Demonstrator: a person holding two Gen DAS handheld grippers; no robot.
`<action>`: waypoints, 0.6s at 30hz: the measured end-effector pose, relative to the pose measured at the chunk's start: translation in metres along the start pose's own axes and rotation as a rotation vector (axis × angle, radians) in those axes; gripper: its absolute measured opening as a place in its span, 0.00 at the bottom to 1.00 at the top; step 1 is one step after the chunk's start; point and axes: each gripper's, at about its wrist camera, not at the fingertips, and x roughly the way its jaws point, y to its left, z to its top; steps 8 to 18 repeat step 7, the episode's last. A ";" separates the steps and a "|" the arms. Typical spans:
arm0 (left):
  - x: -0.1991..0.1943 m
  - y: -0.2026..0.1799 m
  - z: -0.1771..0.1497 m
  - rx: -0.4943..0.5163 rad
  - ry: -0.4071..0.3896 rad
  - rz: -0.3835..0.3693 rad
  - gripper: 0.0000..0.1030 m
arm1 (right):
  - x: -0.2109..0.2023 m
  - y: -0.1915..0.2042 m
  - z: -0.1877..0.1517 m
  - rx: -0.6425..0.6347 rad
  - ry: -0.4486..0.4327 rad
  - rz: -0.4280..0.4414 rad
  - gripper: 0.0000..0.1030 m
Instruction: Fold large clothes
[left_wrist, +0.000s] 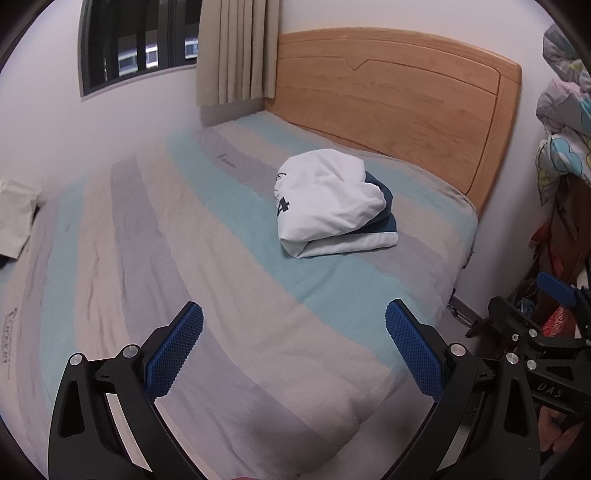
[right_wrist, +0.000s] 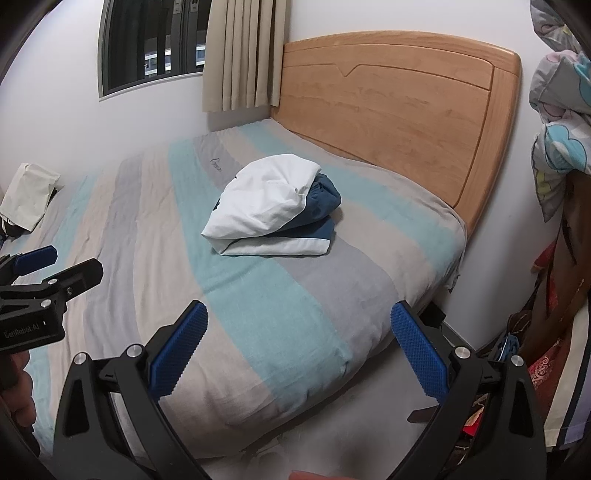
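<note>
A folded white and dark blue garment lies in a bundle on the striped bed, near the wooden headboard. It also shows in the right wrist view. My left gripper is open and empty, held above the bed's near edge, well short of the garment. My right gripper is open and empty, over the bed's near corner. The right gripper shows at the right edge of the left wrist view. The left gripper shows at the left edge of the right wrist view.
A wooden headboard stands behind the bed. A window and beige curtain are on the back wall. A pale bag lies at the bed's far left. Patterned bedding and clutter crowd the right side.
</note>
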 end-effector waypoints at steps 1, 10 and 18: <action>0.002 0.000 0.001 -0.001 0.011 -0.006 0.94 | 0.000 -0.001 0.001 0.003 -0.001 0.002 0.93; 0.007 0.001 0.004 -0.004 0.034 -0.011 0.94 | 0.003 -0.002 0.006 0.004 -0.002 0.006 0.93; 0.007 0.001 0.004 -0.004 0.034 -0.011 0.94 | 0.003 -0.002 0.006 0.004 -0.002 0.006 0.93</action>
